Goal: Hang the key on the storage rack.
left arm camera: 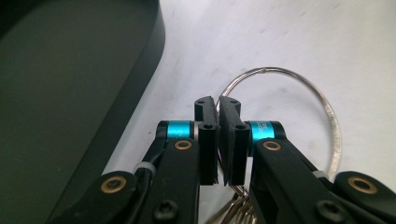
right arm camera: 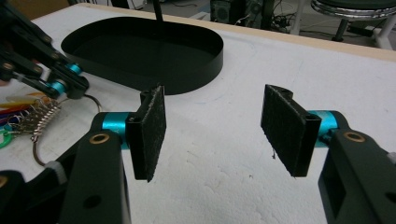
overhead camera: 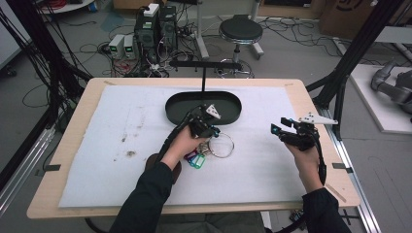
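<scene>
Currently the key ring (left arm camera: 299, 88) is pinched thinly by the left gripper (left arm camera: 217, 105) beside the tray (left arm camera: 70, 93); it could slip out, weighed down by keys. The right gripper (right arm camera: 215, 121) is held apart, empty.

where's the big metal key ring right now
In the high view the key ring lies on the white mat just in front of the black oval tray, at the left gripper, whose jaws are shut on its wire.

Grey floor (overhead camera: 301, 53), tangled cables (overhead camera: 97, 48), 1 round stool (overhead camera: 240, 30), black frame posts (overhead camera: 357, 48).
</scene>
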